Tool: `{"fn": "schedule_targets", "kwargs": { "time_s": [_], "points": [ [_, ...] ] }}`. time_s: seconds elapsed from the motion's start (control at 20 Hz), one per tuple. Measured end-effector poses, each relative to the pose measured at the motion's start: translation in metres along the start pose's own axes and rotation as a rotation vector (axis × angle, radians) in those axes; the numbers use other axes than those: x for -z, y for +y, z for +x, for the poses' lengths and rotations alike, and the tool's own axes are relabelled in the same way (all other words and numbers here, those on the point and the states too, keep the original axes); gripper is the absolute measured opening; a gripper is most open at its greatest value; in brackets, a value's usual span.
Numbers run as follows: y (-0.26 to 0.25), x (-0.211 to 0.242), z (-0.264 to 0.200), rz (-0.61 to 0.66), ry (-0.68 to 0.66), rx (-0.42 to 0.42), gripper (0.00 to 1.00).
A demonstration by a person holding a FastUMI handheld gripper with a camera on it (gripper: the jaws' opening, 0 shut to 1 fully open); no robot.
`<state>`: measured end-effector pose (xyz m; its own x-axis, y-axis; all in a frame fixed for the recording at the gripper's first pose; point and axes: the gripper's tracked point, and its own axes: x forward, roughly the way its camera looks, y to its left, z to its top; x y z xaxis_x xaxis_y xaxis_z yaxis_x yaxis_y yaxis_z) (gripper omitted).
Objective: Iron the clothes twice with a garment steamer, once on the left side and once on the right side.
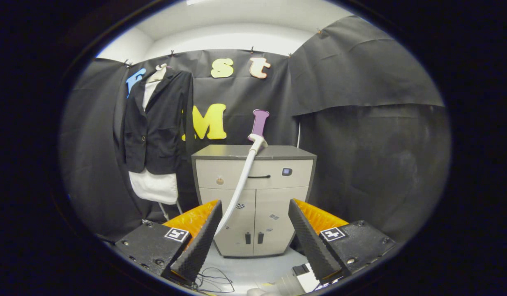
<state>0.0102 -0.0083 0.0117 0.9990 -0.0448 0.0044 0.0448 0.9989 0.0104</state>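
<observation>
Your gripper (253, 234) has its jaws spread wide with nothing held between them. Just beyond them stands a grey cabinet (253, 197), with the garment steamer (259, 123) propped on its top and the white hose (241, 185) trailing down its front. The dark jacket (157, 123) hangs well off to the left of the cabinet, against the booth wall.

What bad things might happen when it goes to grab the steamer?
The gripper is open and far from the steamer, which stands on top of the cabinet; a clumsy grab might knock it off. The hose trails down in front of the cabinet and could snag a finger. The jacket hangs loose and may swing away when pressed.
</observation>
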Motion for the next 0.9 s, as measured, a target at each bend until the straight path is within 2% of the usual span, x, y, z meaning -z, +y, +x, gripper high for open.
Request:
{"fn": "schedule_targets", "kwargs": {
  "time_s": [0.4, 0.7, 0.9],
  "points": [
    [-0.020, -0.037, 0.064, 0.035, 0.020, -0.010, 1.00],
    [-0.036, -0.081, 0.162, 0.063, 0.056, -0.042, 1.00],
    [-0.038, -0.109, 0.235, 0.058, 0.094, -0.094, 1.00]
  ]
}}
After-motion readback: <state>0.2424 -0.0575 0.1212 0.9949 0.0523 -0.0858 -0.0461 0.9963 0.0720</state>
